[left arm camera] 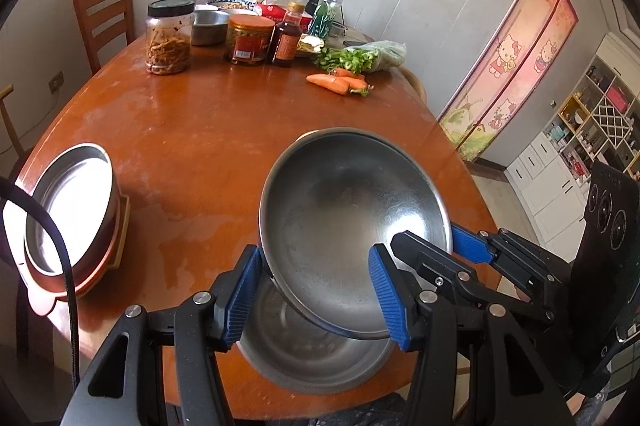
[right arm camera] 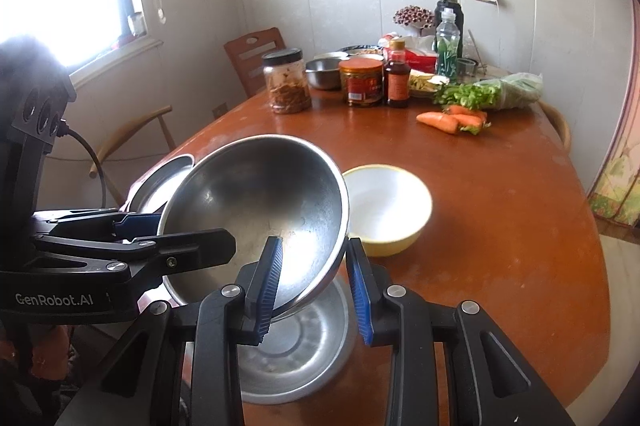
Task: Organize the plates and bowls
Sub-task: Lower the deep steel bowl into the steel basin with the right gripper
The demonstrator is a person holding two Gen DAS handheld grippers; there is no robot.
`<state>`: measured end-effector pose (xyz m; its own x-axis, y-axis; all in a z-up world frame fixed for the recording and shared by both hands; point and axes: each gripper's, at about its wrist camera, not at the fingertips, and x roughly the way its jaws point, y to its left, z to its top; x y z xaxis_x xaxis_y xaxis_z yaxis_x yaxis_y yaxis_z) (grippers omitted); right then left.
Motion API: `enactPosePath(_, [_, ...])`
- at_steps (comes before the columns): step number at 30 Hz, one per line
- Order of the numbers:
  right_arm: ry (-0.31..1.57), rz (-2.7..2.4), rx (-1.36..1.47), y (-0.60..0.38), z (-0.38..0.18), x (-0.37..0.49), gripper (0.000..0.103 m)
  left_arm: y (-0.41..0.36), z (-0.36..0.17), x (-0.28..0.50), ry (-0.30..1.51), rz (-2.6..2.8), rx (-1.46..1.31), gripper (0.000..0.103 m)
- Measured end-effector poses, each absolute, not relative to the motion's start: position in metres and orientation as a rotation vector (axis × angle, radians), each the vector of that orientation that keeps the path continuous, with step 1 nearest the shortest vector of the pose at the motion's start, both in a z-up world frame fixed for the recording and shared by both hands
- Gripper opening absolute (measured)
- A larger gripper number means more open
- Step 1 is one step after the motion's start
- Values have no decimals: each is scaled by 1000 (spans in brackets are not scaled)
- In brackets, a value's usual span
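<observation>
**A:** Status — both grippers are on one steel bowl, lifted and tilted above the near edge of the tabletop. Left gripper pinches the bowl's near rim, fingers partly closed with the bowl wall between them. Right gripper is nearly closed on the rim's right side, one finger inside the bowl, the other outside.

**B:** Which step?

**A:** Looks like mid-carry. A second steel bowl sits on the tabletop right under the lifted one, so my read is nest or un-nest — can't tell which from this.

**B:** Next move?

**A:** If nesting: level the bowl, centre it over the lower one, lower it, then open both sets of fingers together. Thin slick rim, two-point hold — uneven release could tip it or let it clang.

**B:** View differences?

**A:** Right wrist shows a white bowl with a yellow outside just to the right of the steel one — in the left view the lifted bowl hides it almost completely. Left wrist shows a steel pan on an orange tray at the left edge in full; right view catches only a sliver of it behind the bowl. Each view also shows the other gripper from the side.

**B:** Far end?

**A:** Jars, sauce bottle, greens, carrots — well apart from the bowls, not in the way.
</observation>
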<state>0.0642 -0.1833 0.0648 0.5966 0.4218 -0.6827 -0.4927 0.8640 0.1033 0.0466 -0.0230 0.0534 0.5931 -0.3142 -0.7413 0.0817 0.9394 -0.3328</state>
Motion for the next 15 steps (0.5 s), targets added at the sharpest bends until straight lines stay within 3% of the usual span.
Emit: enactPosePath(15, [855, 528, -83, -182, 35, 38, 34, -21, 18, 27, 1005, -261, -240, 55])
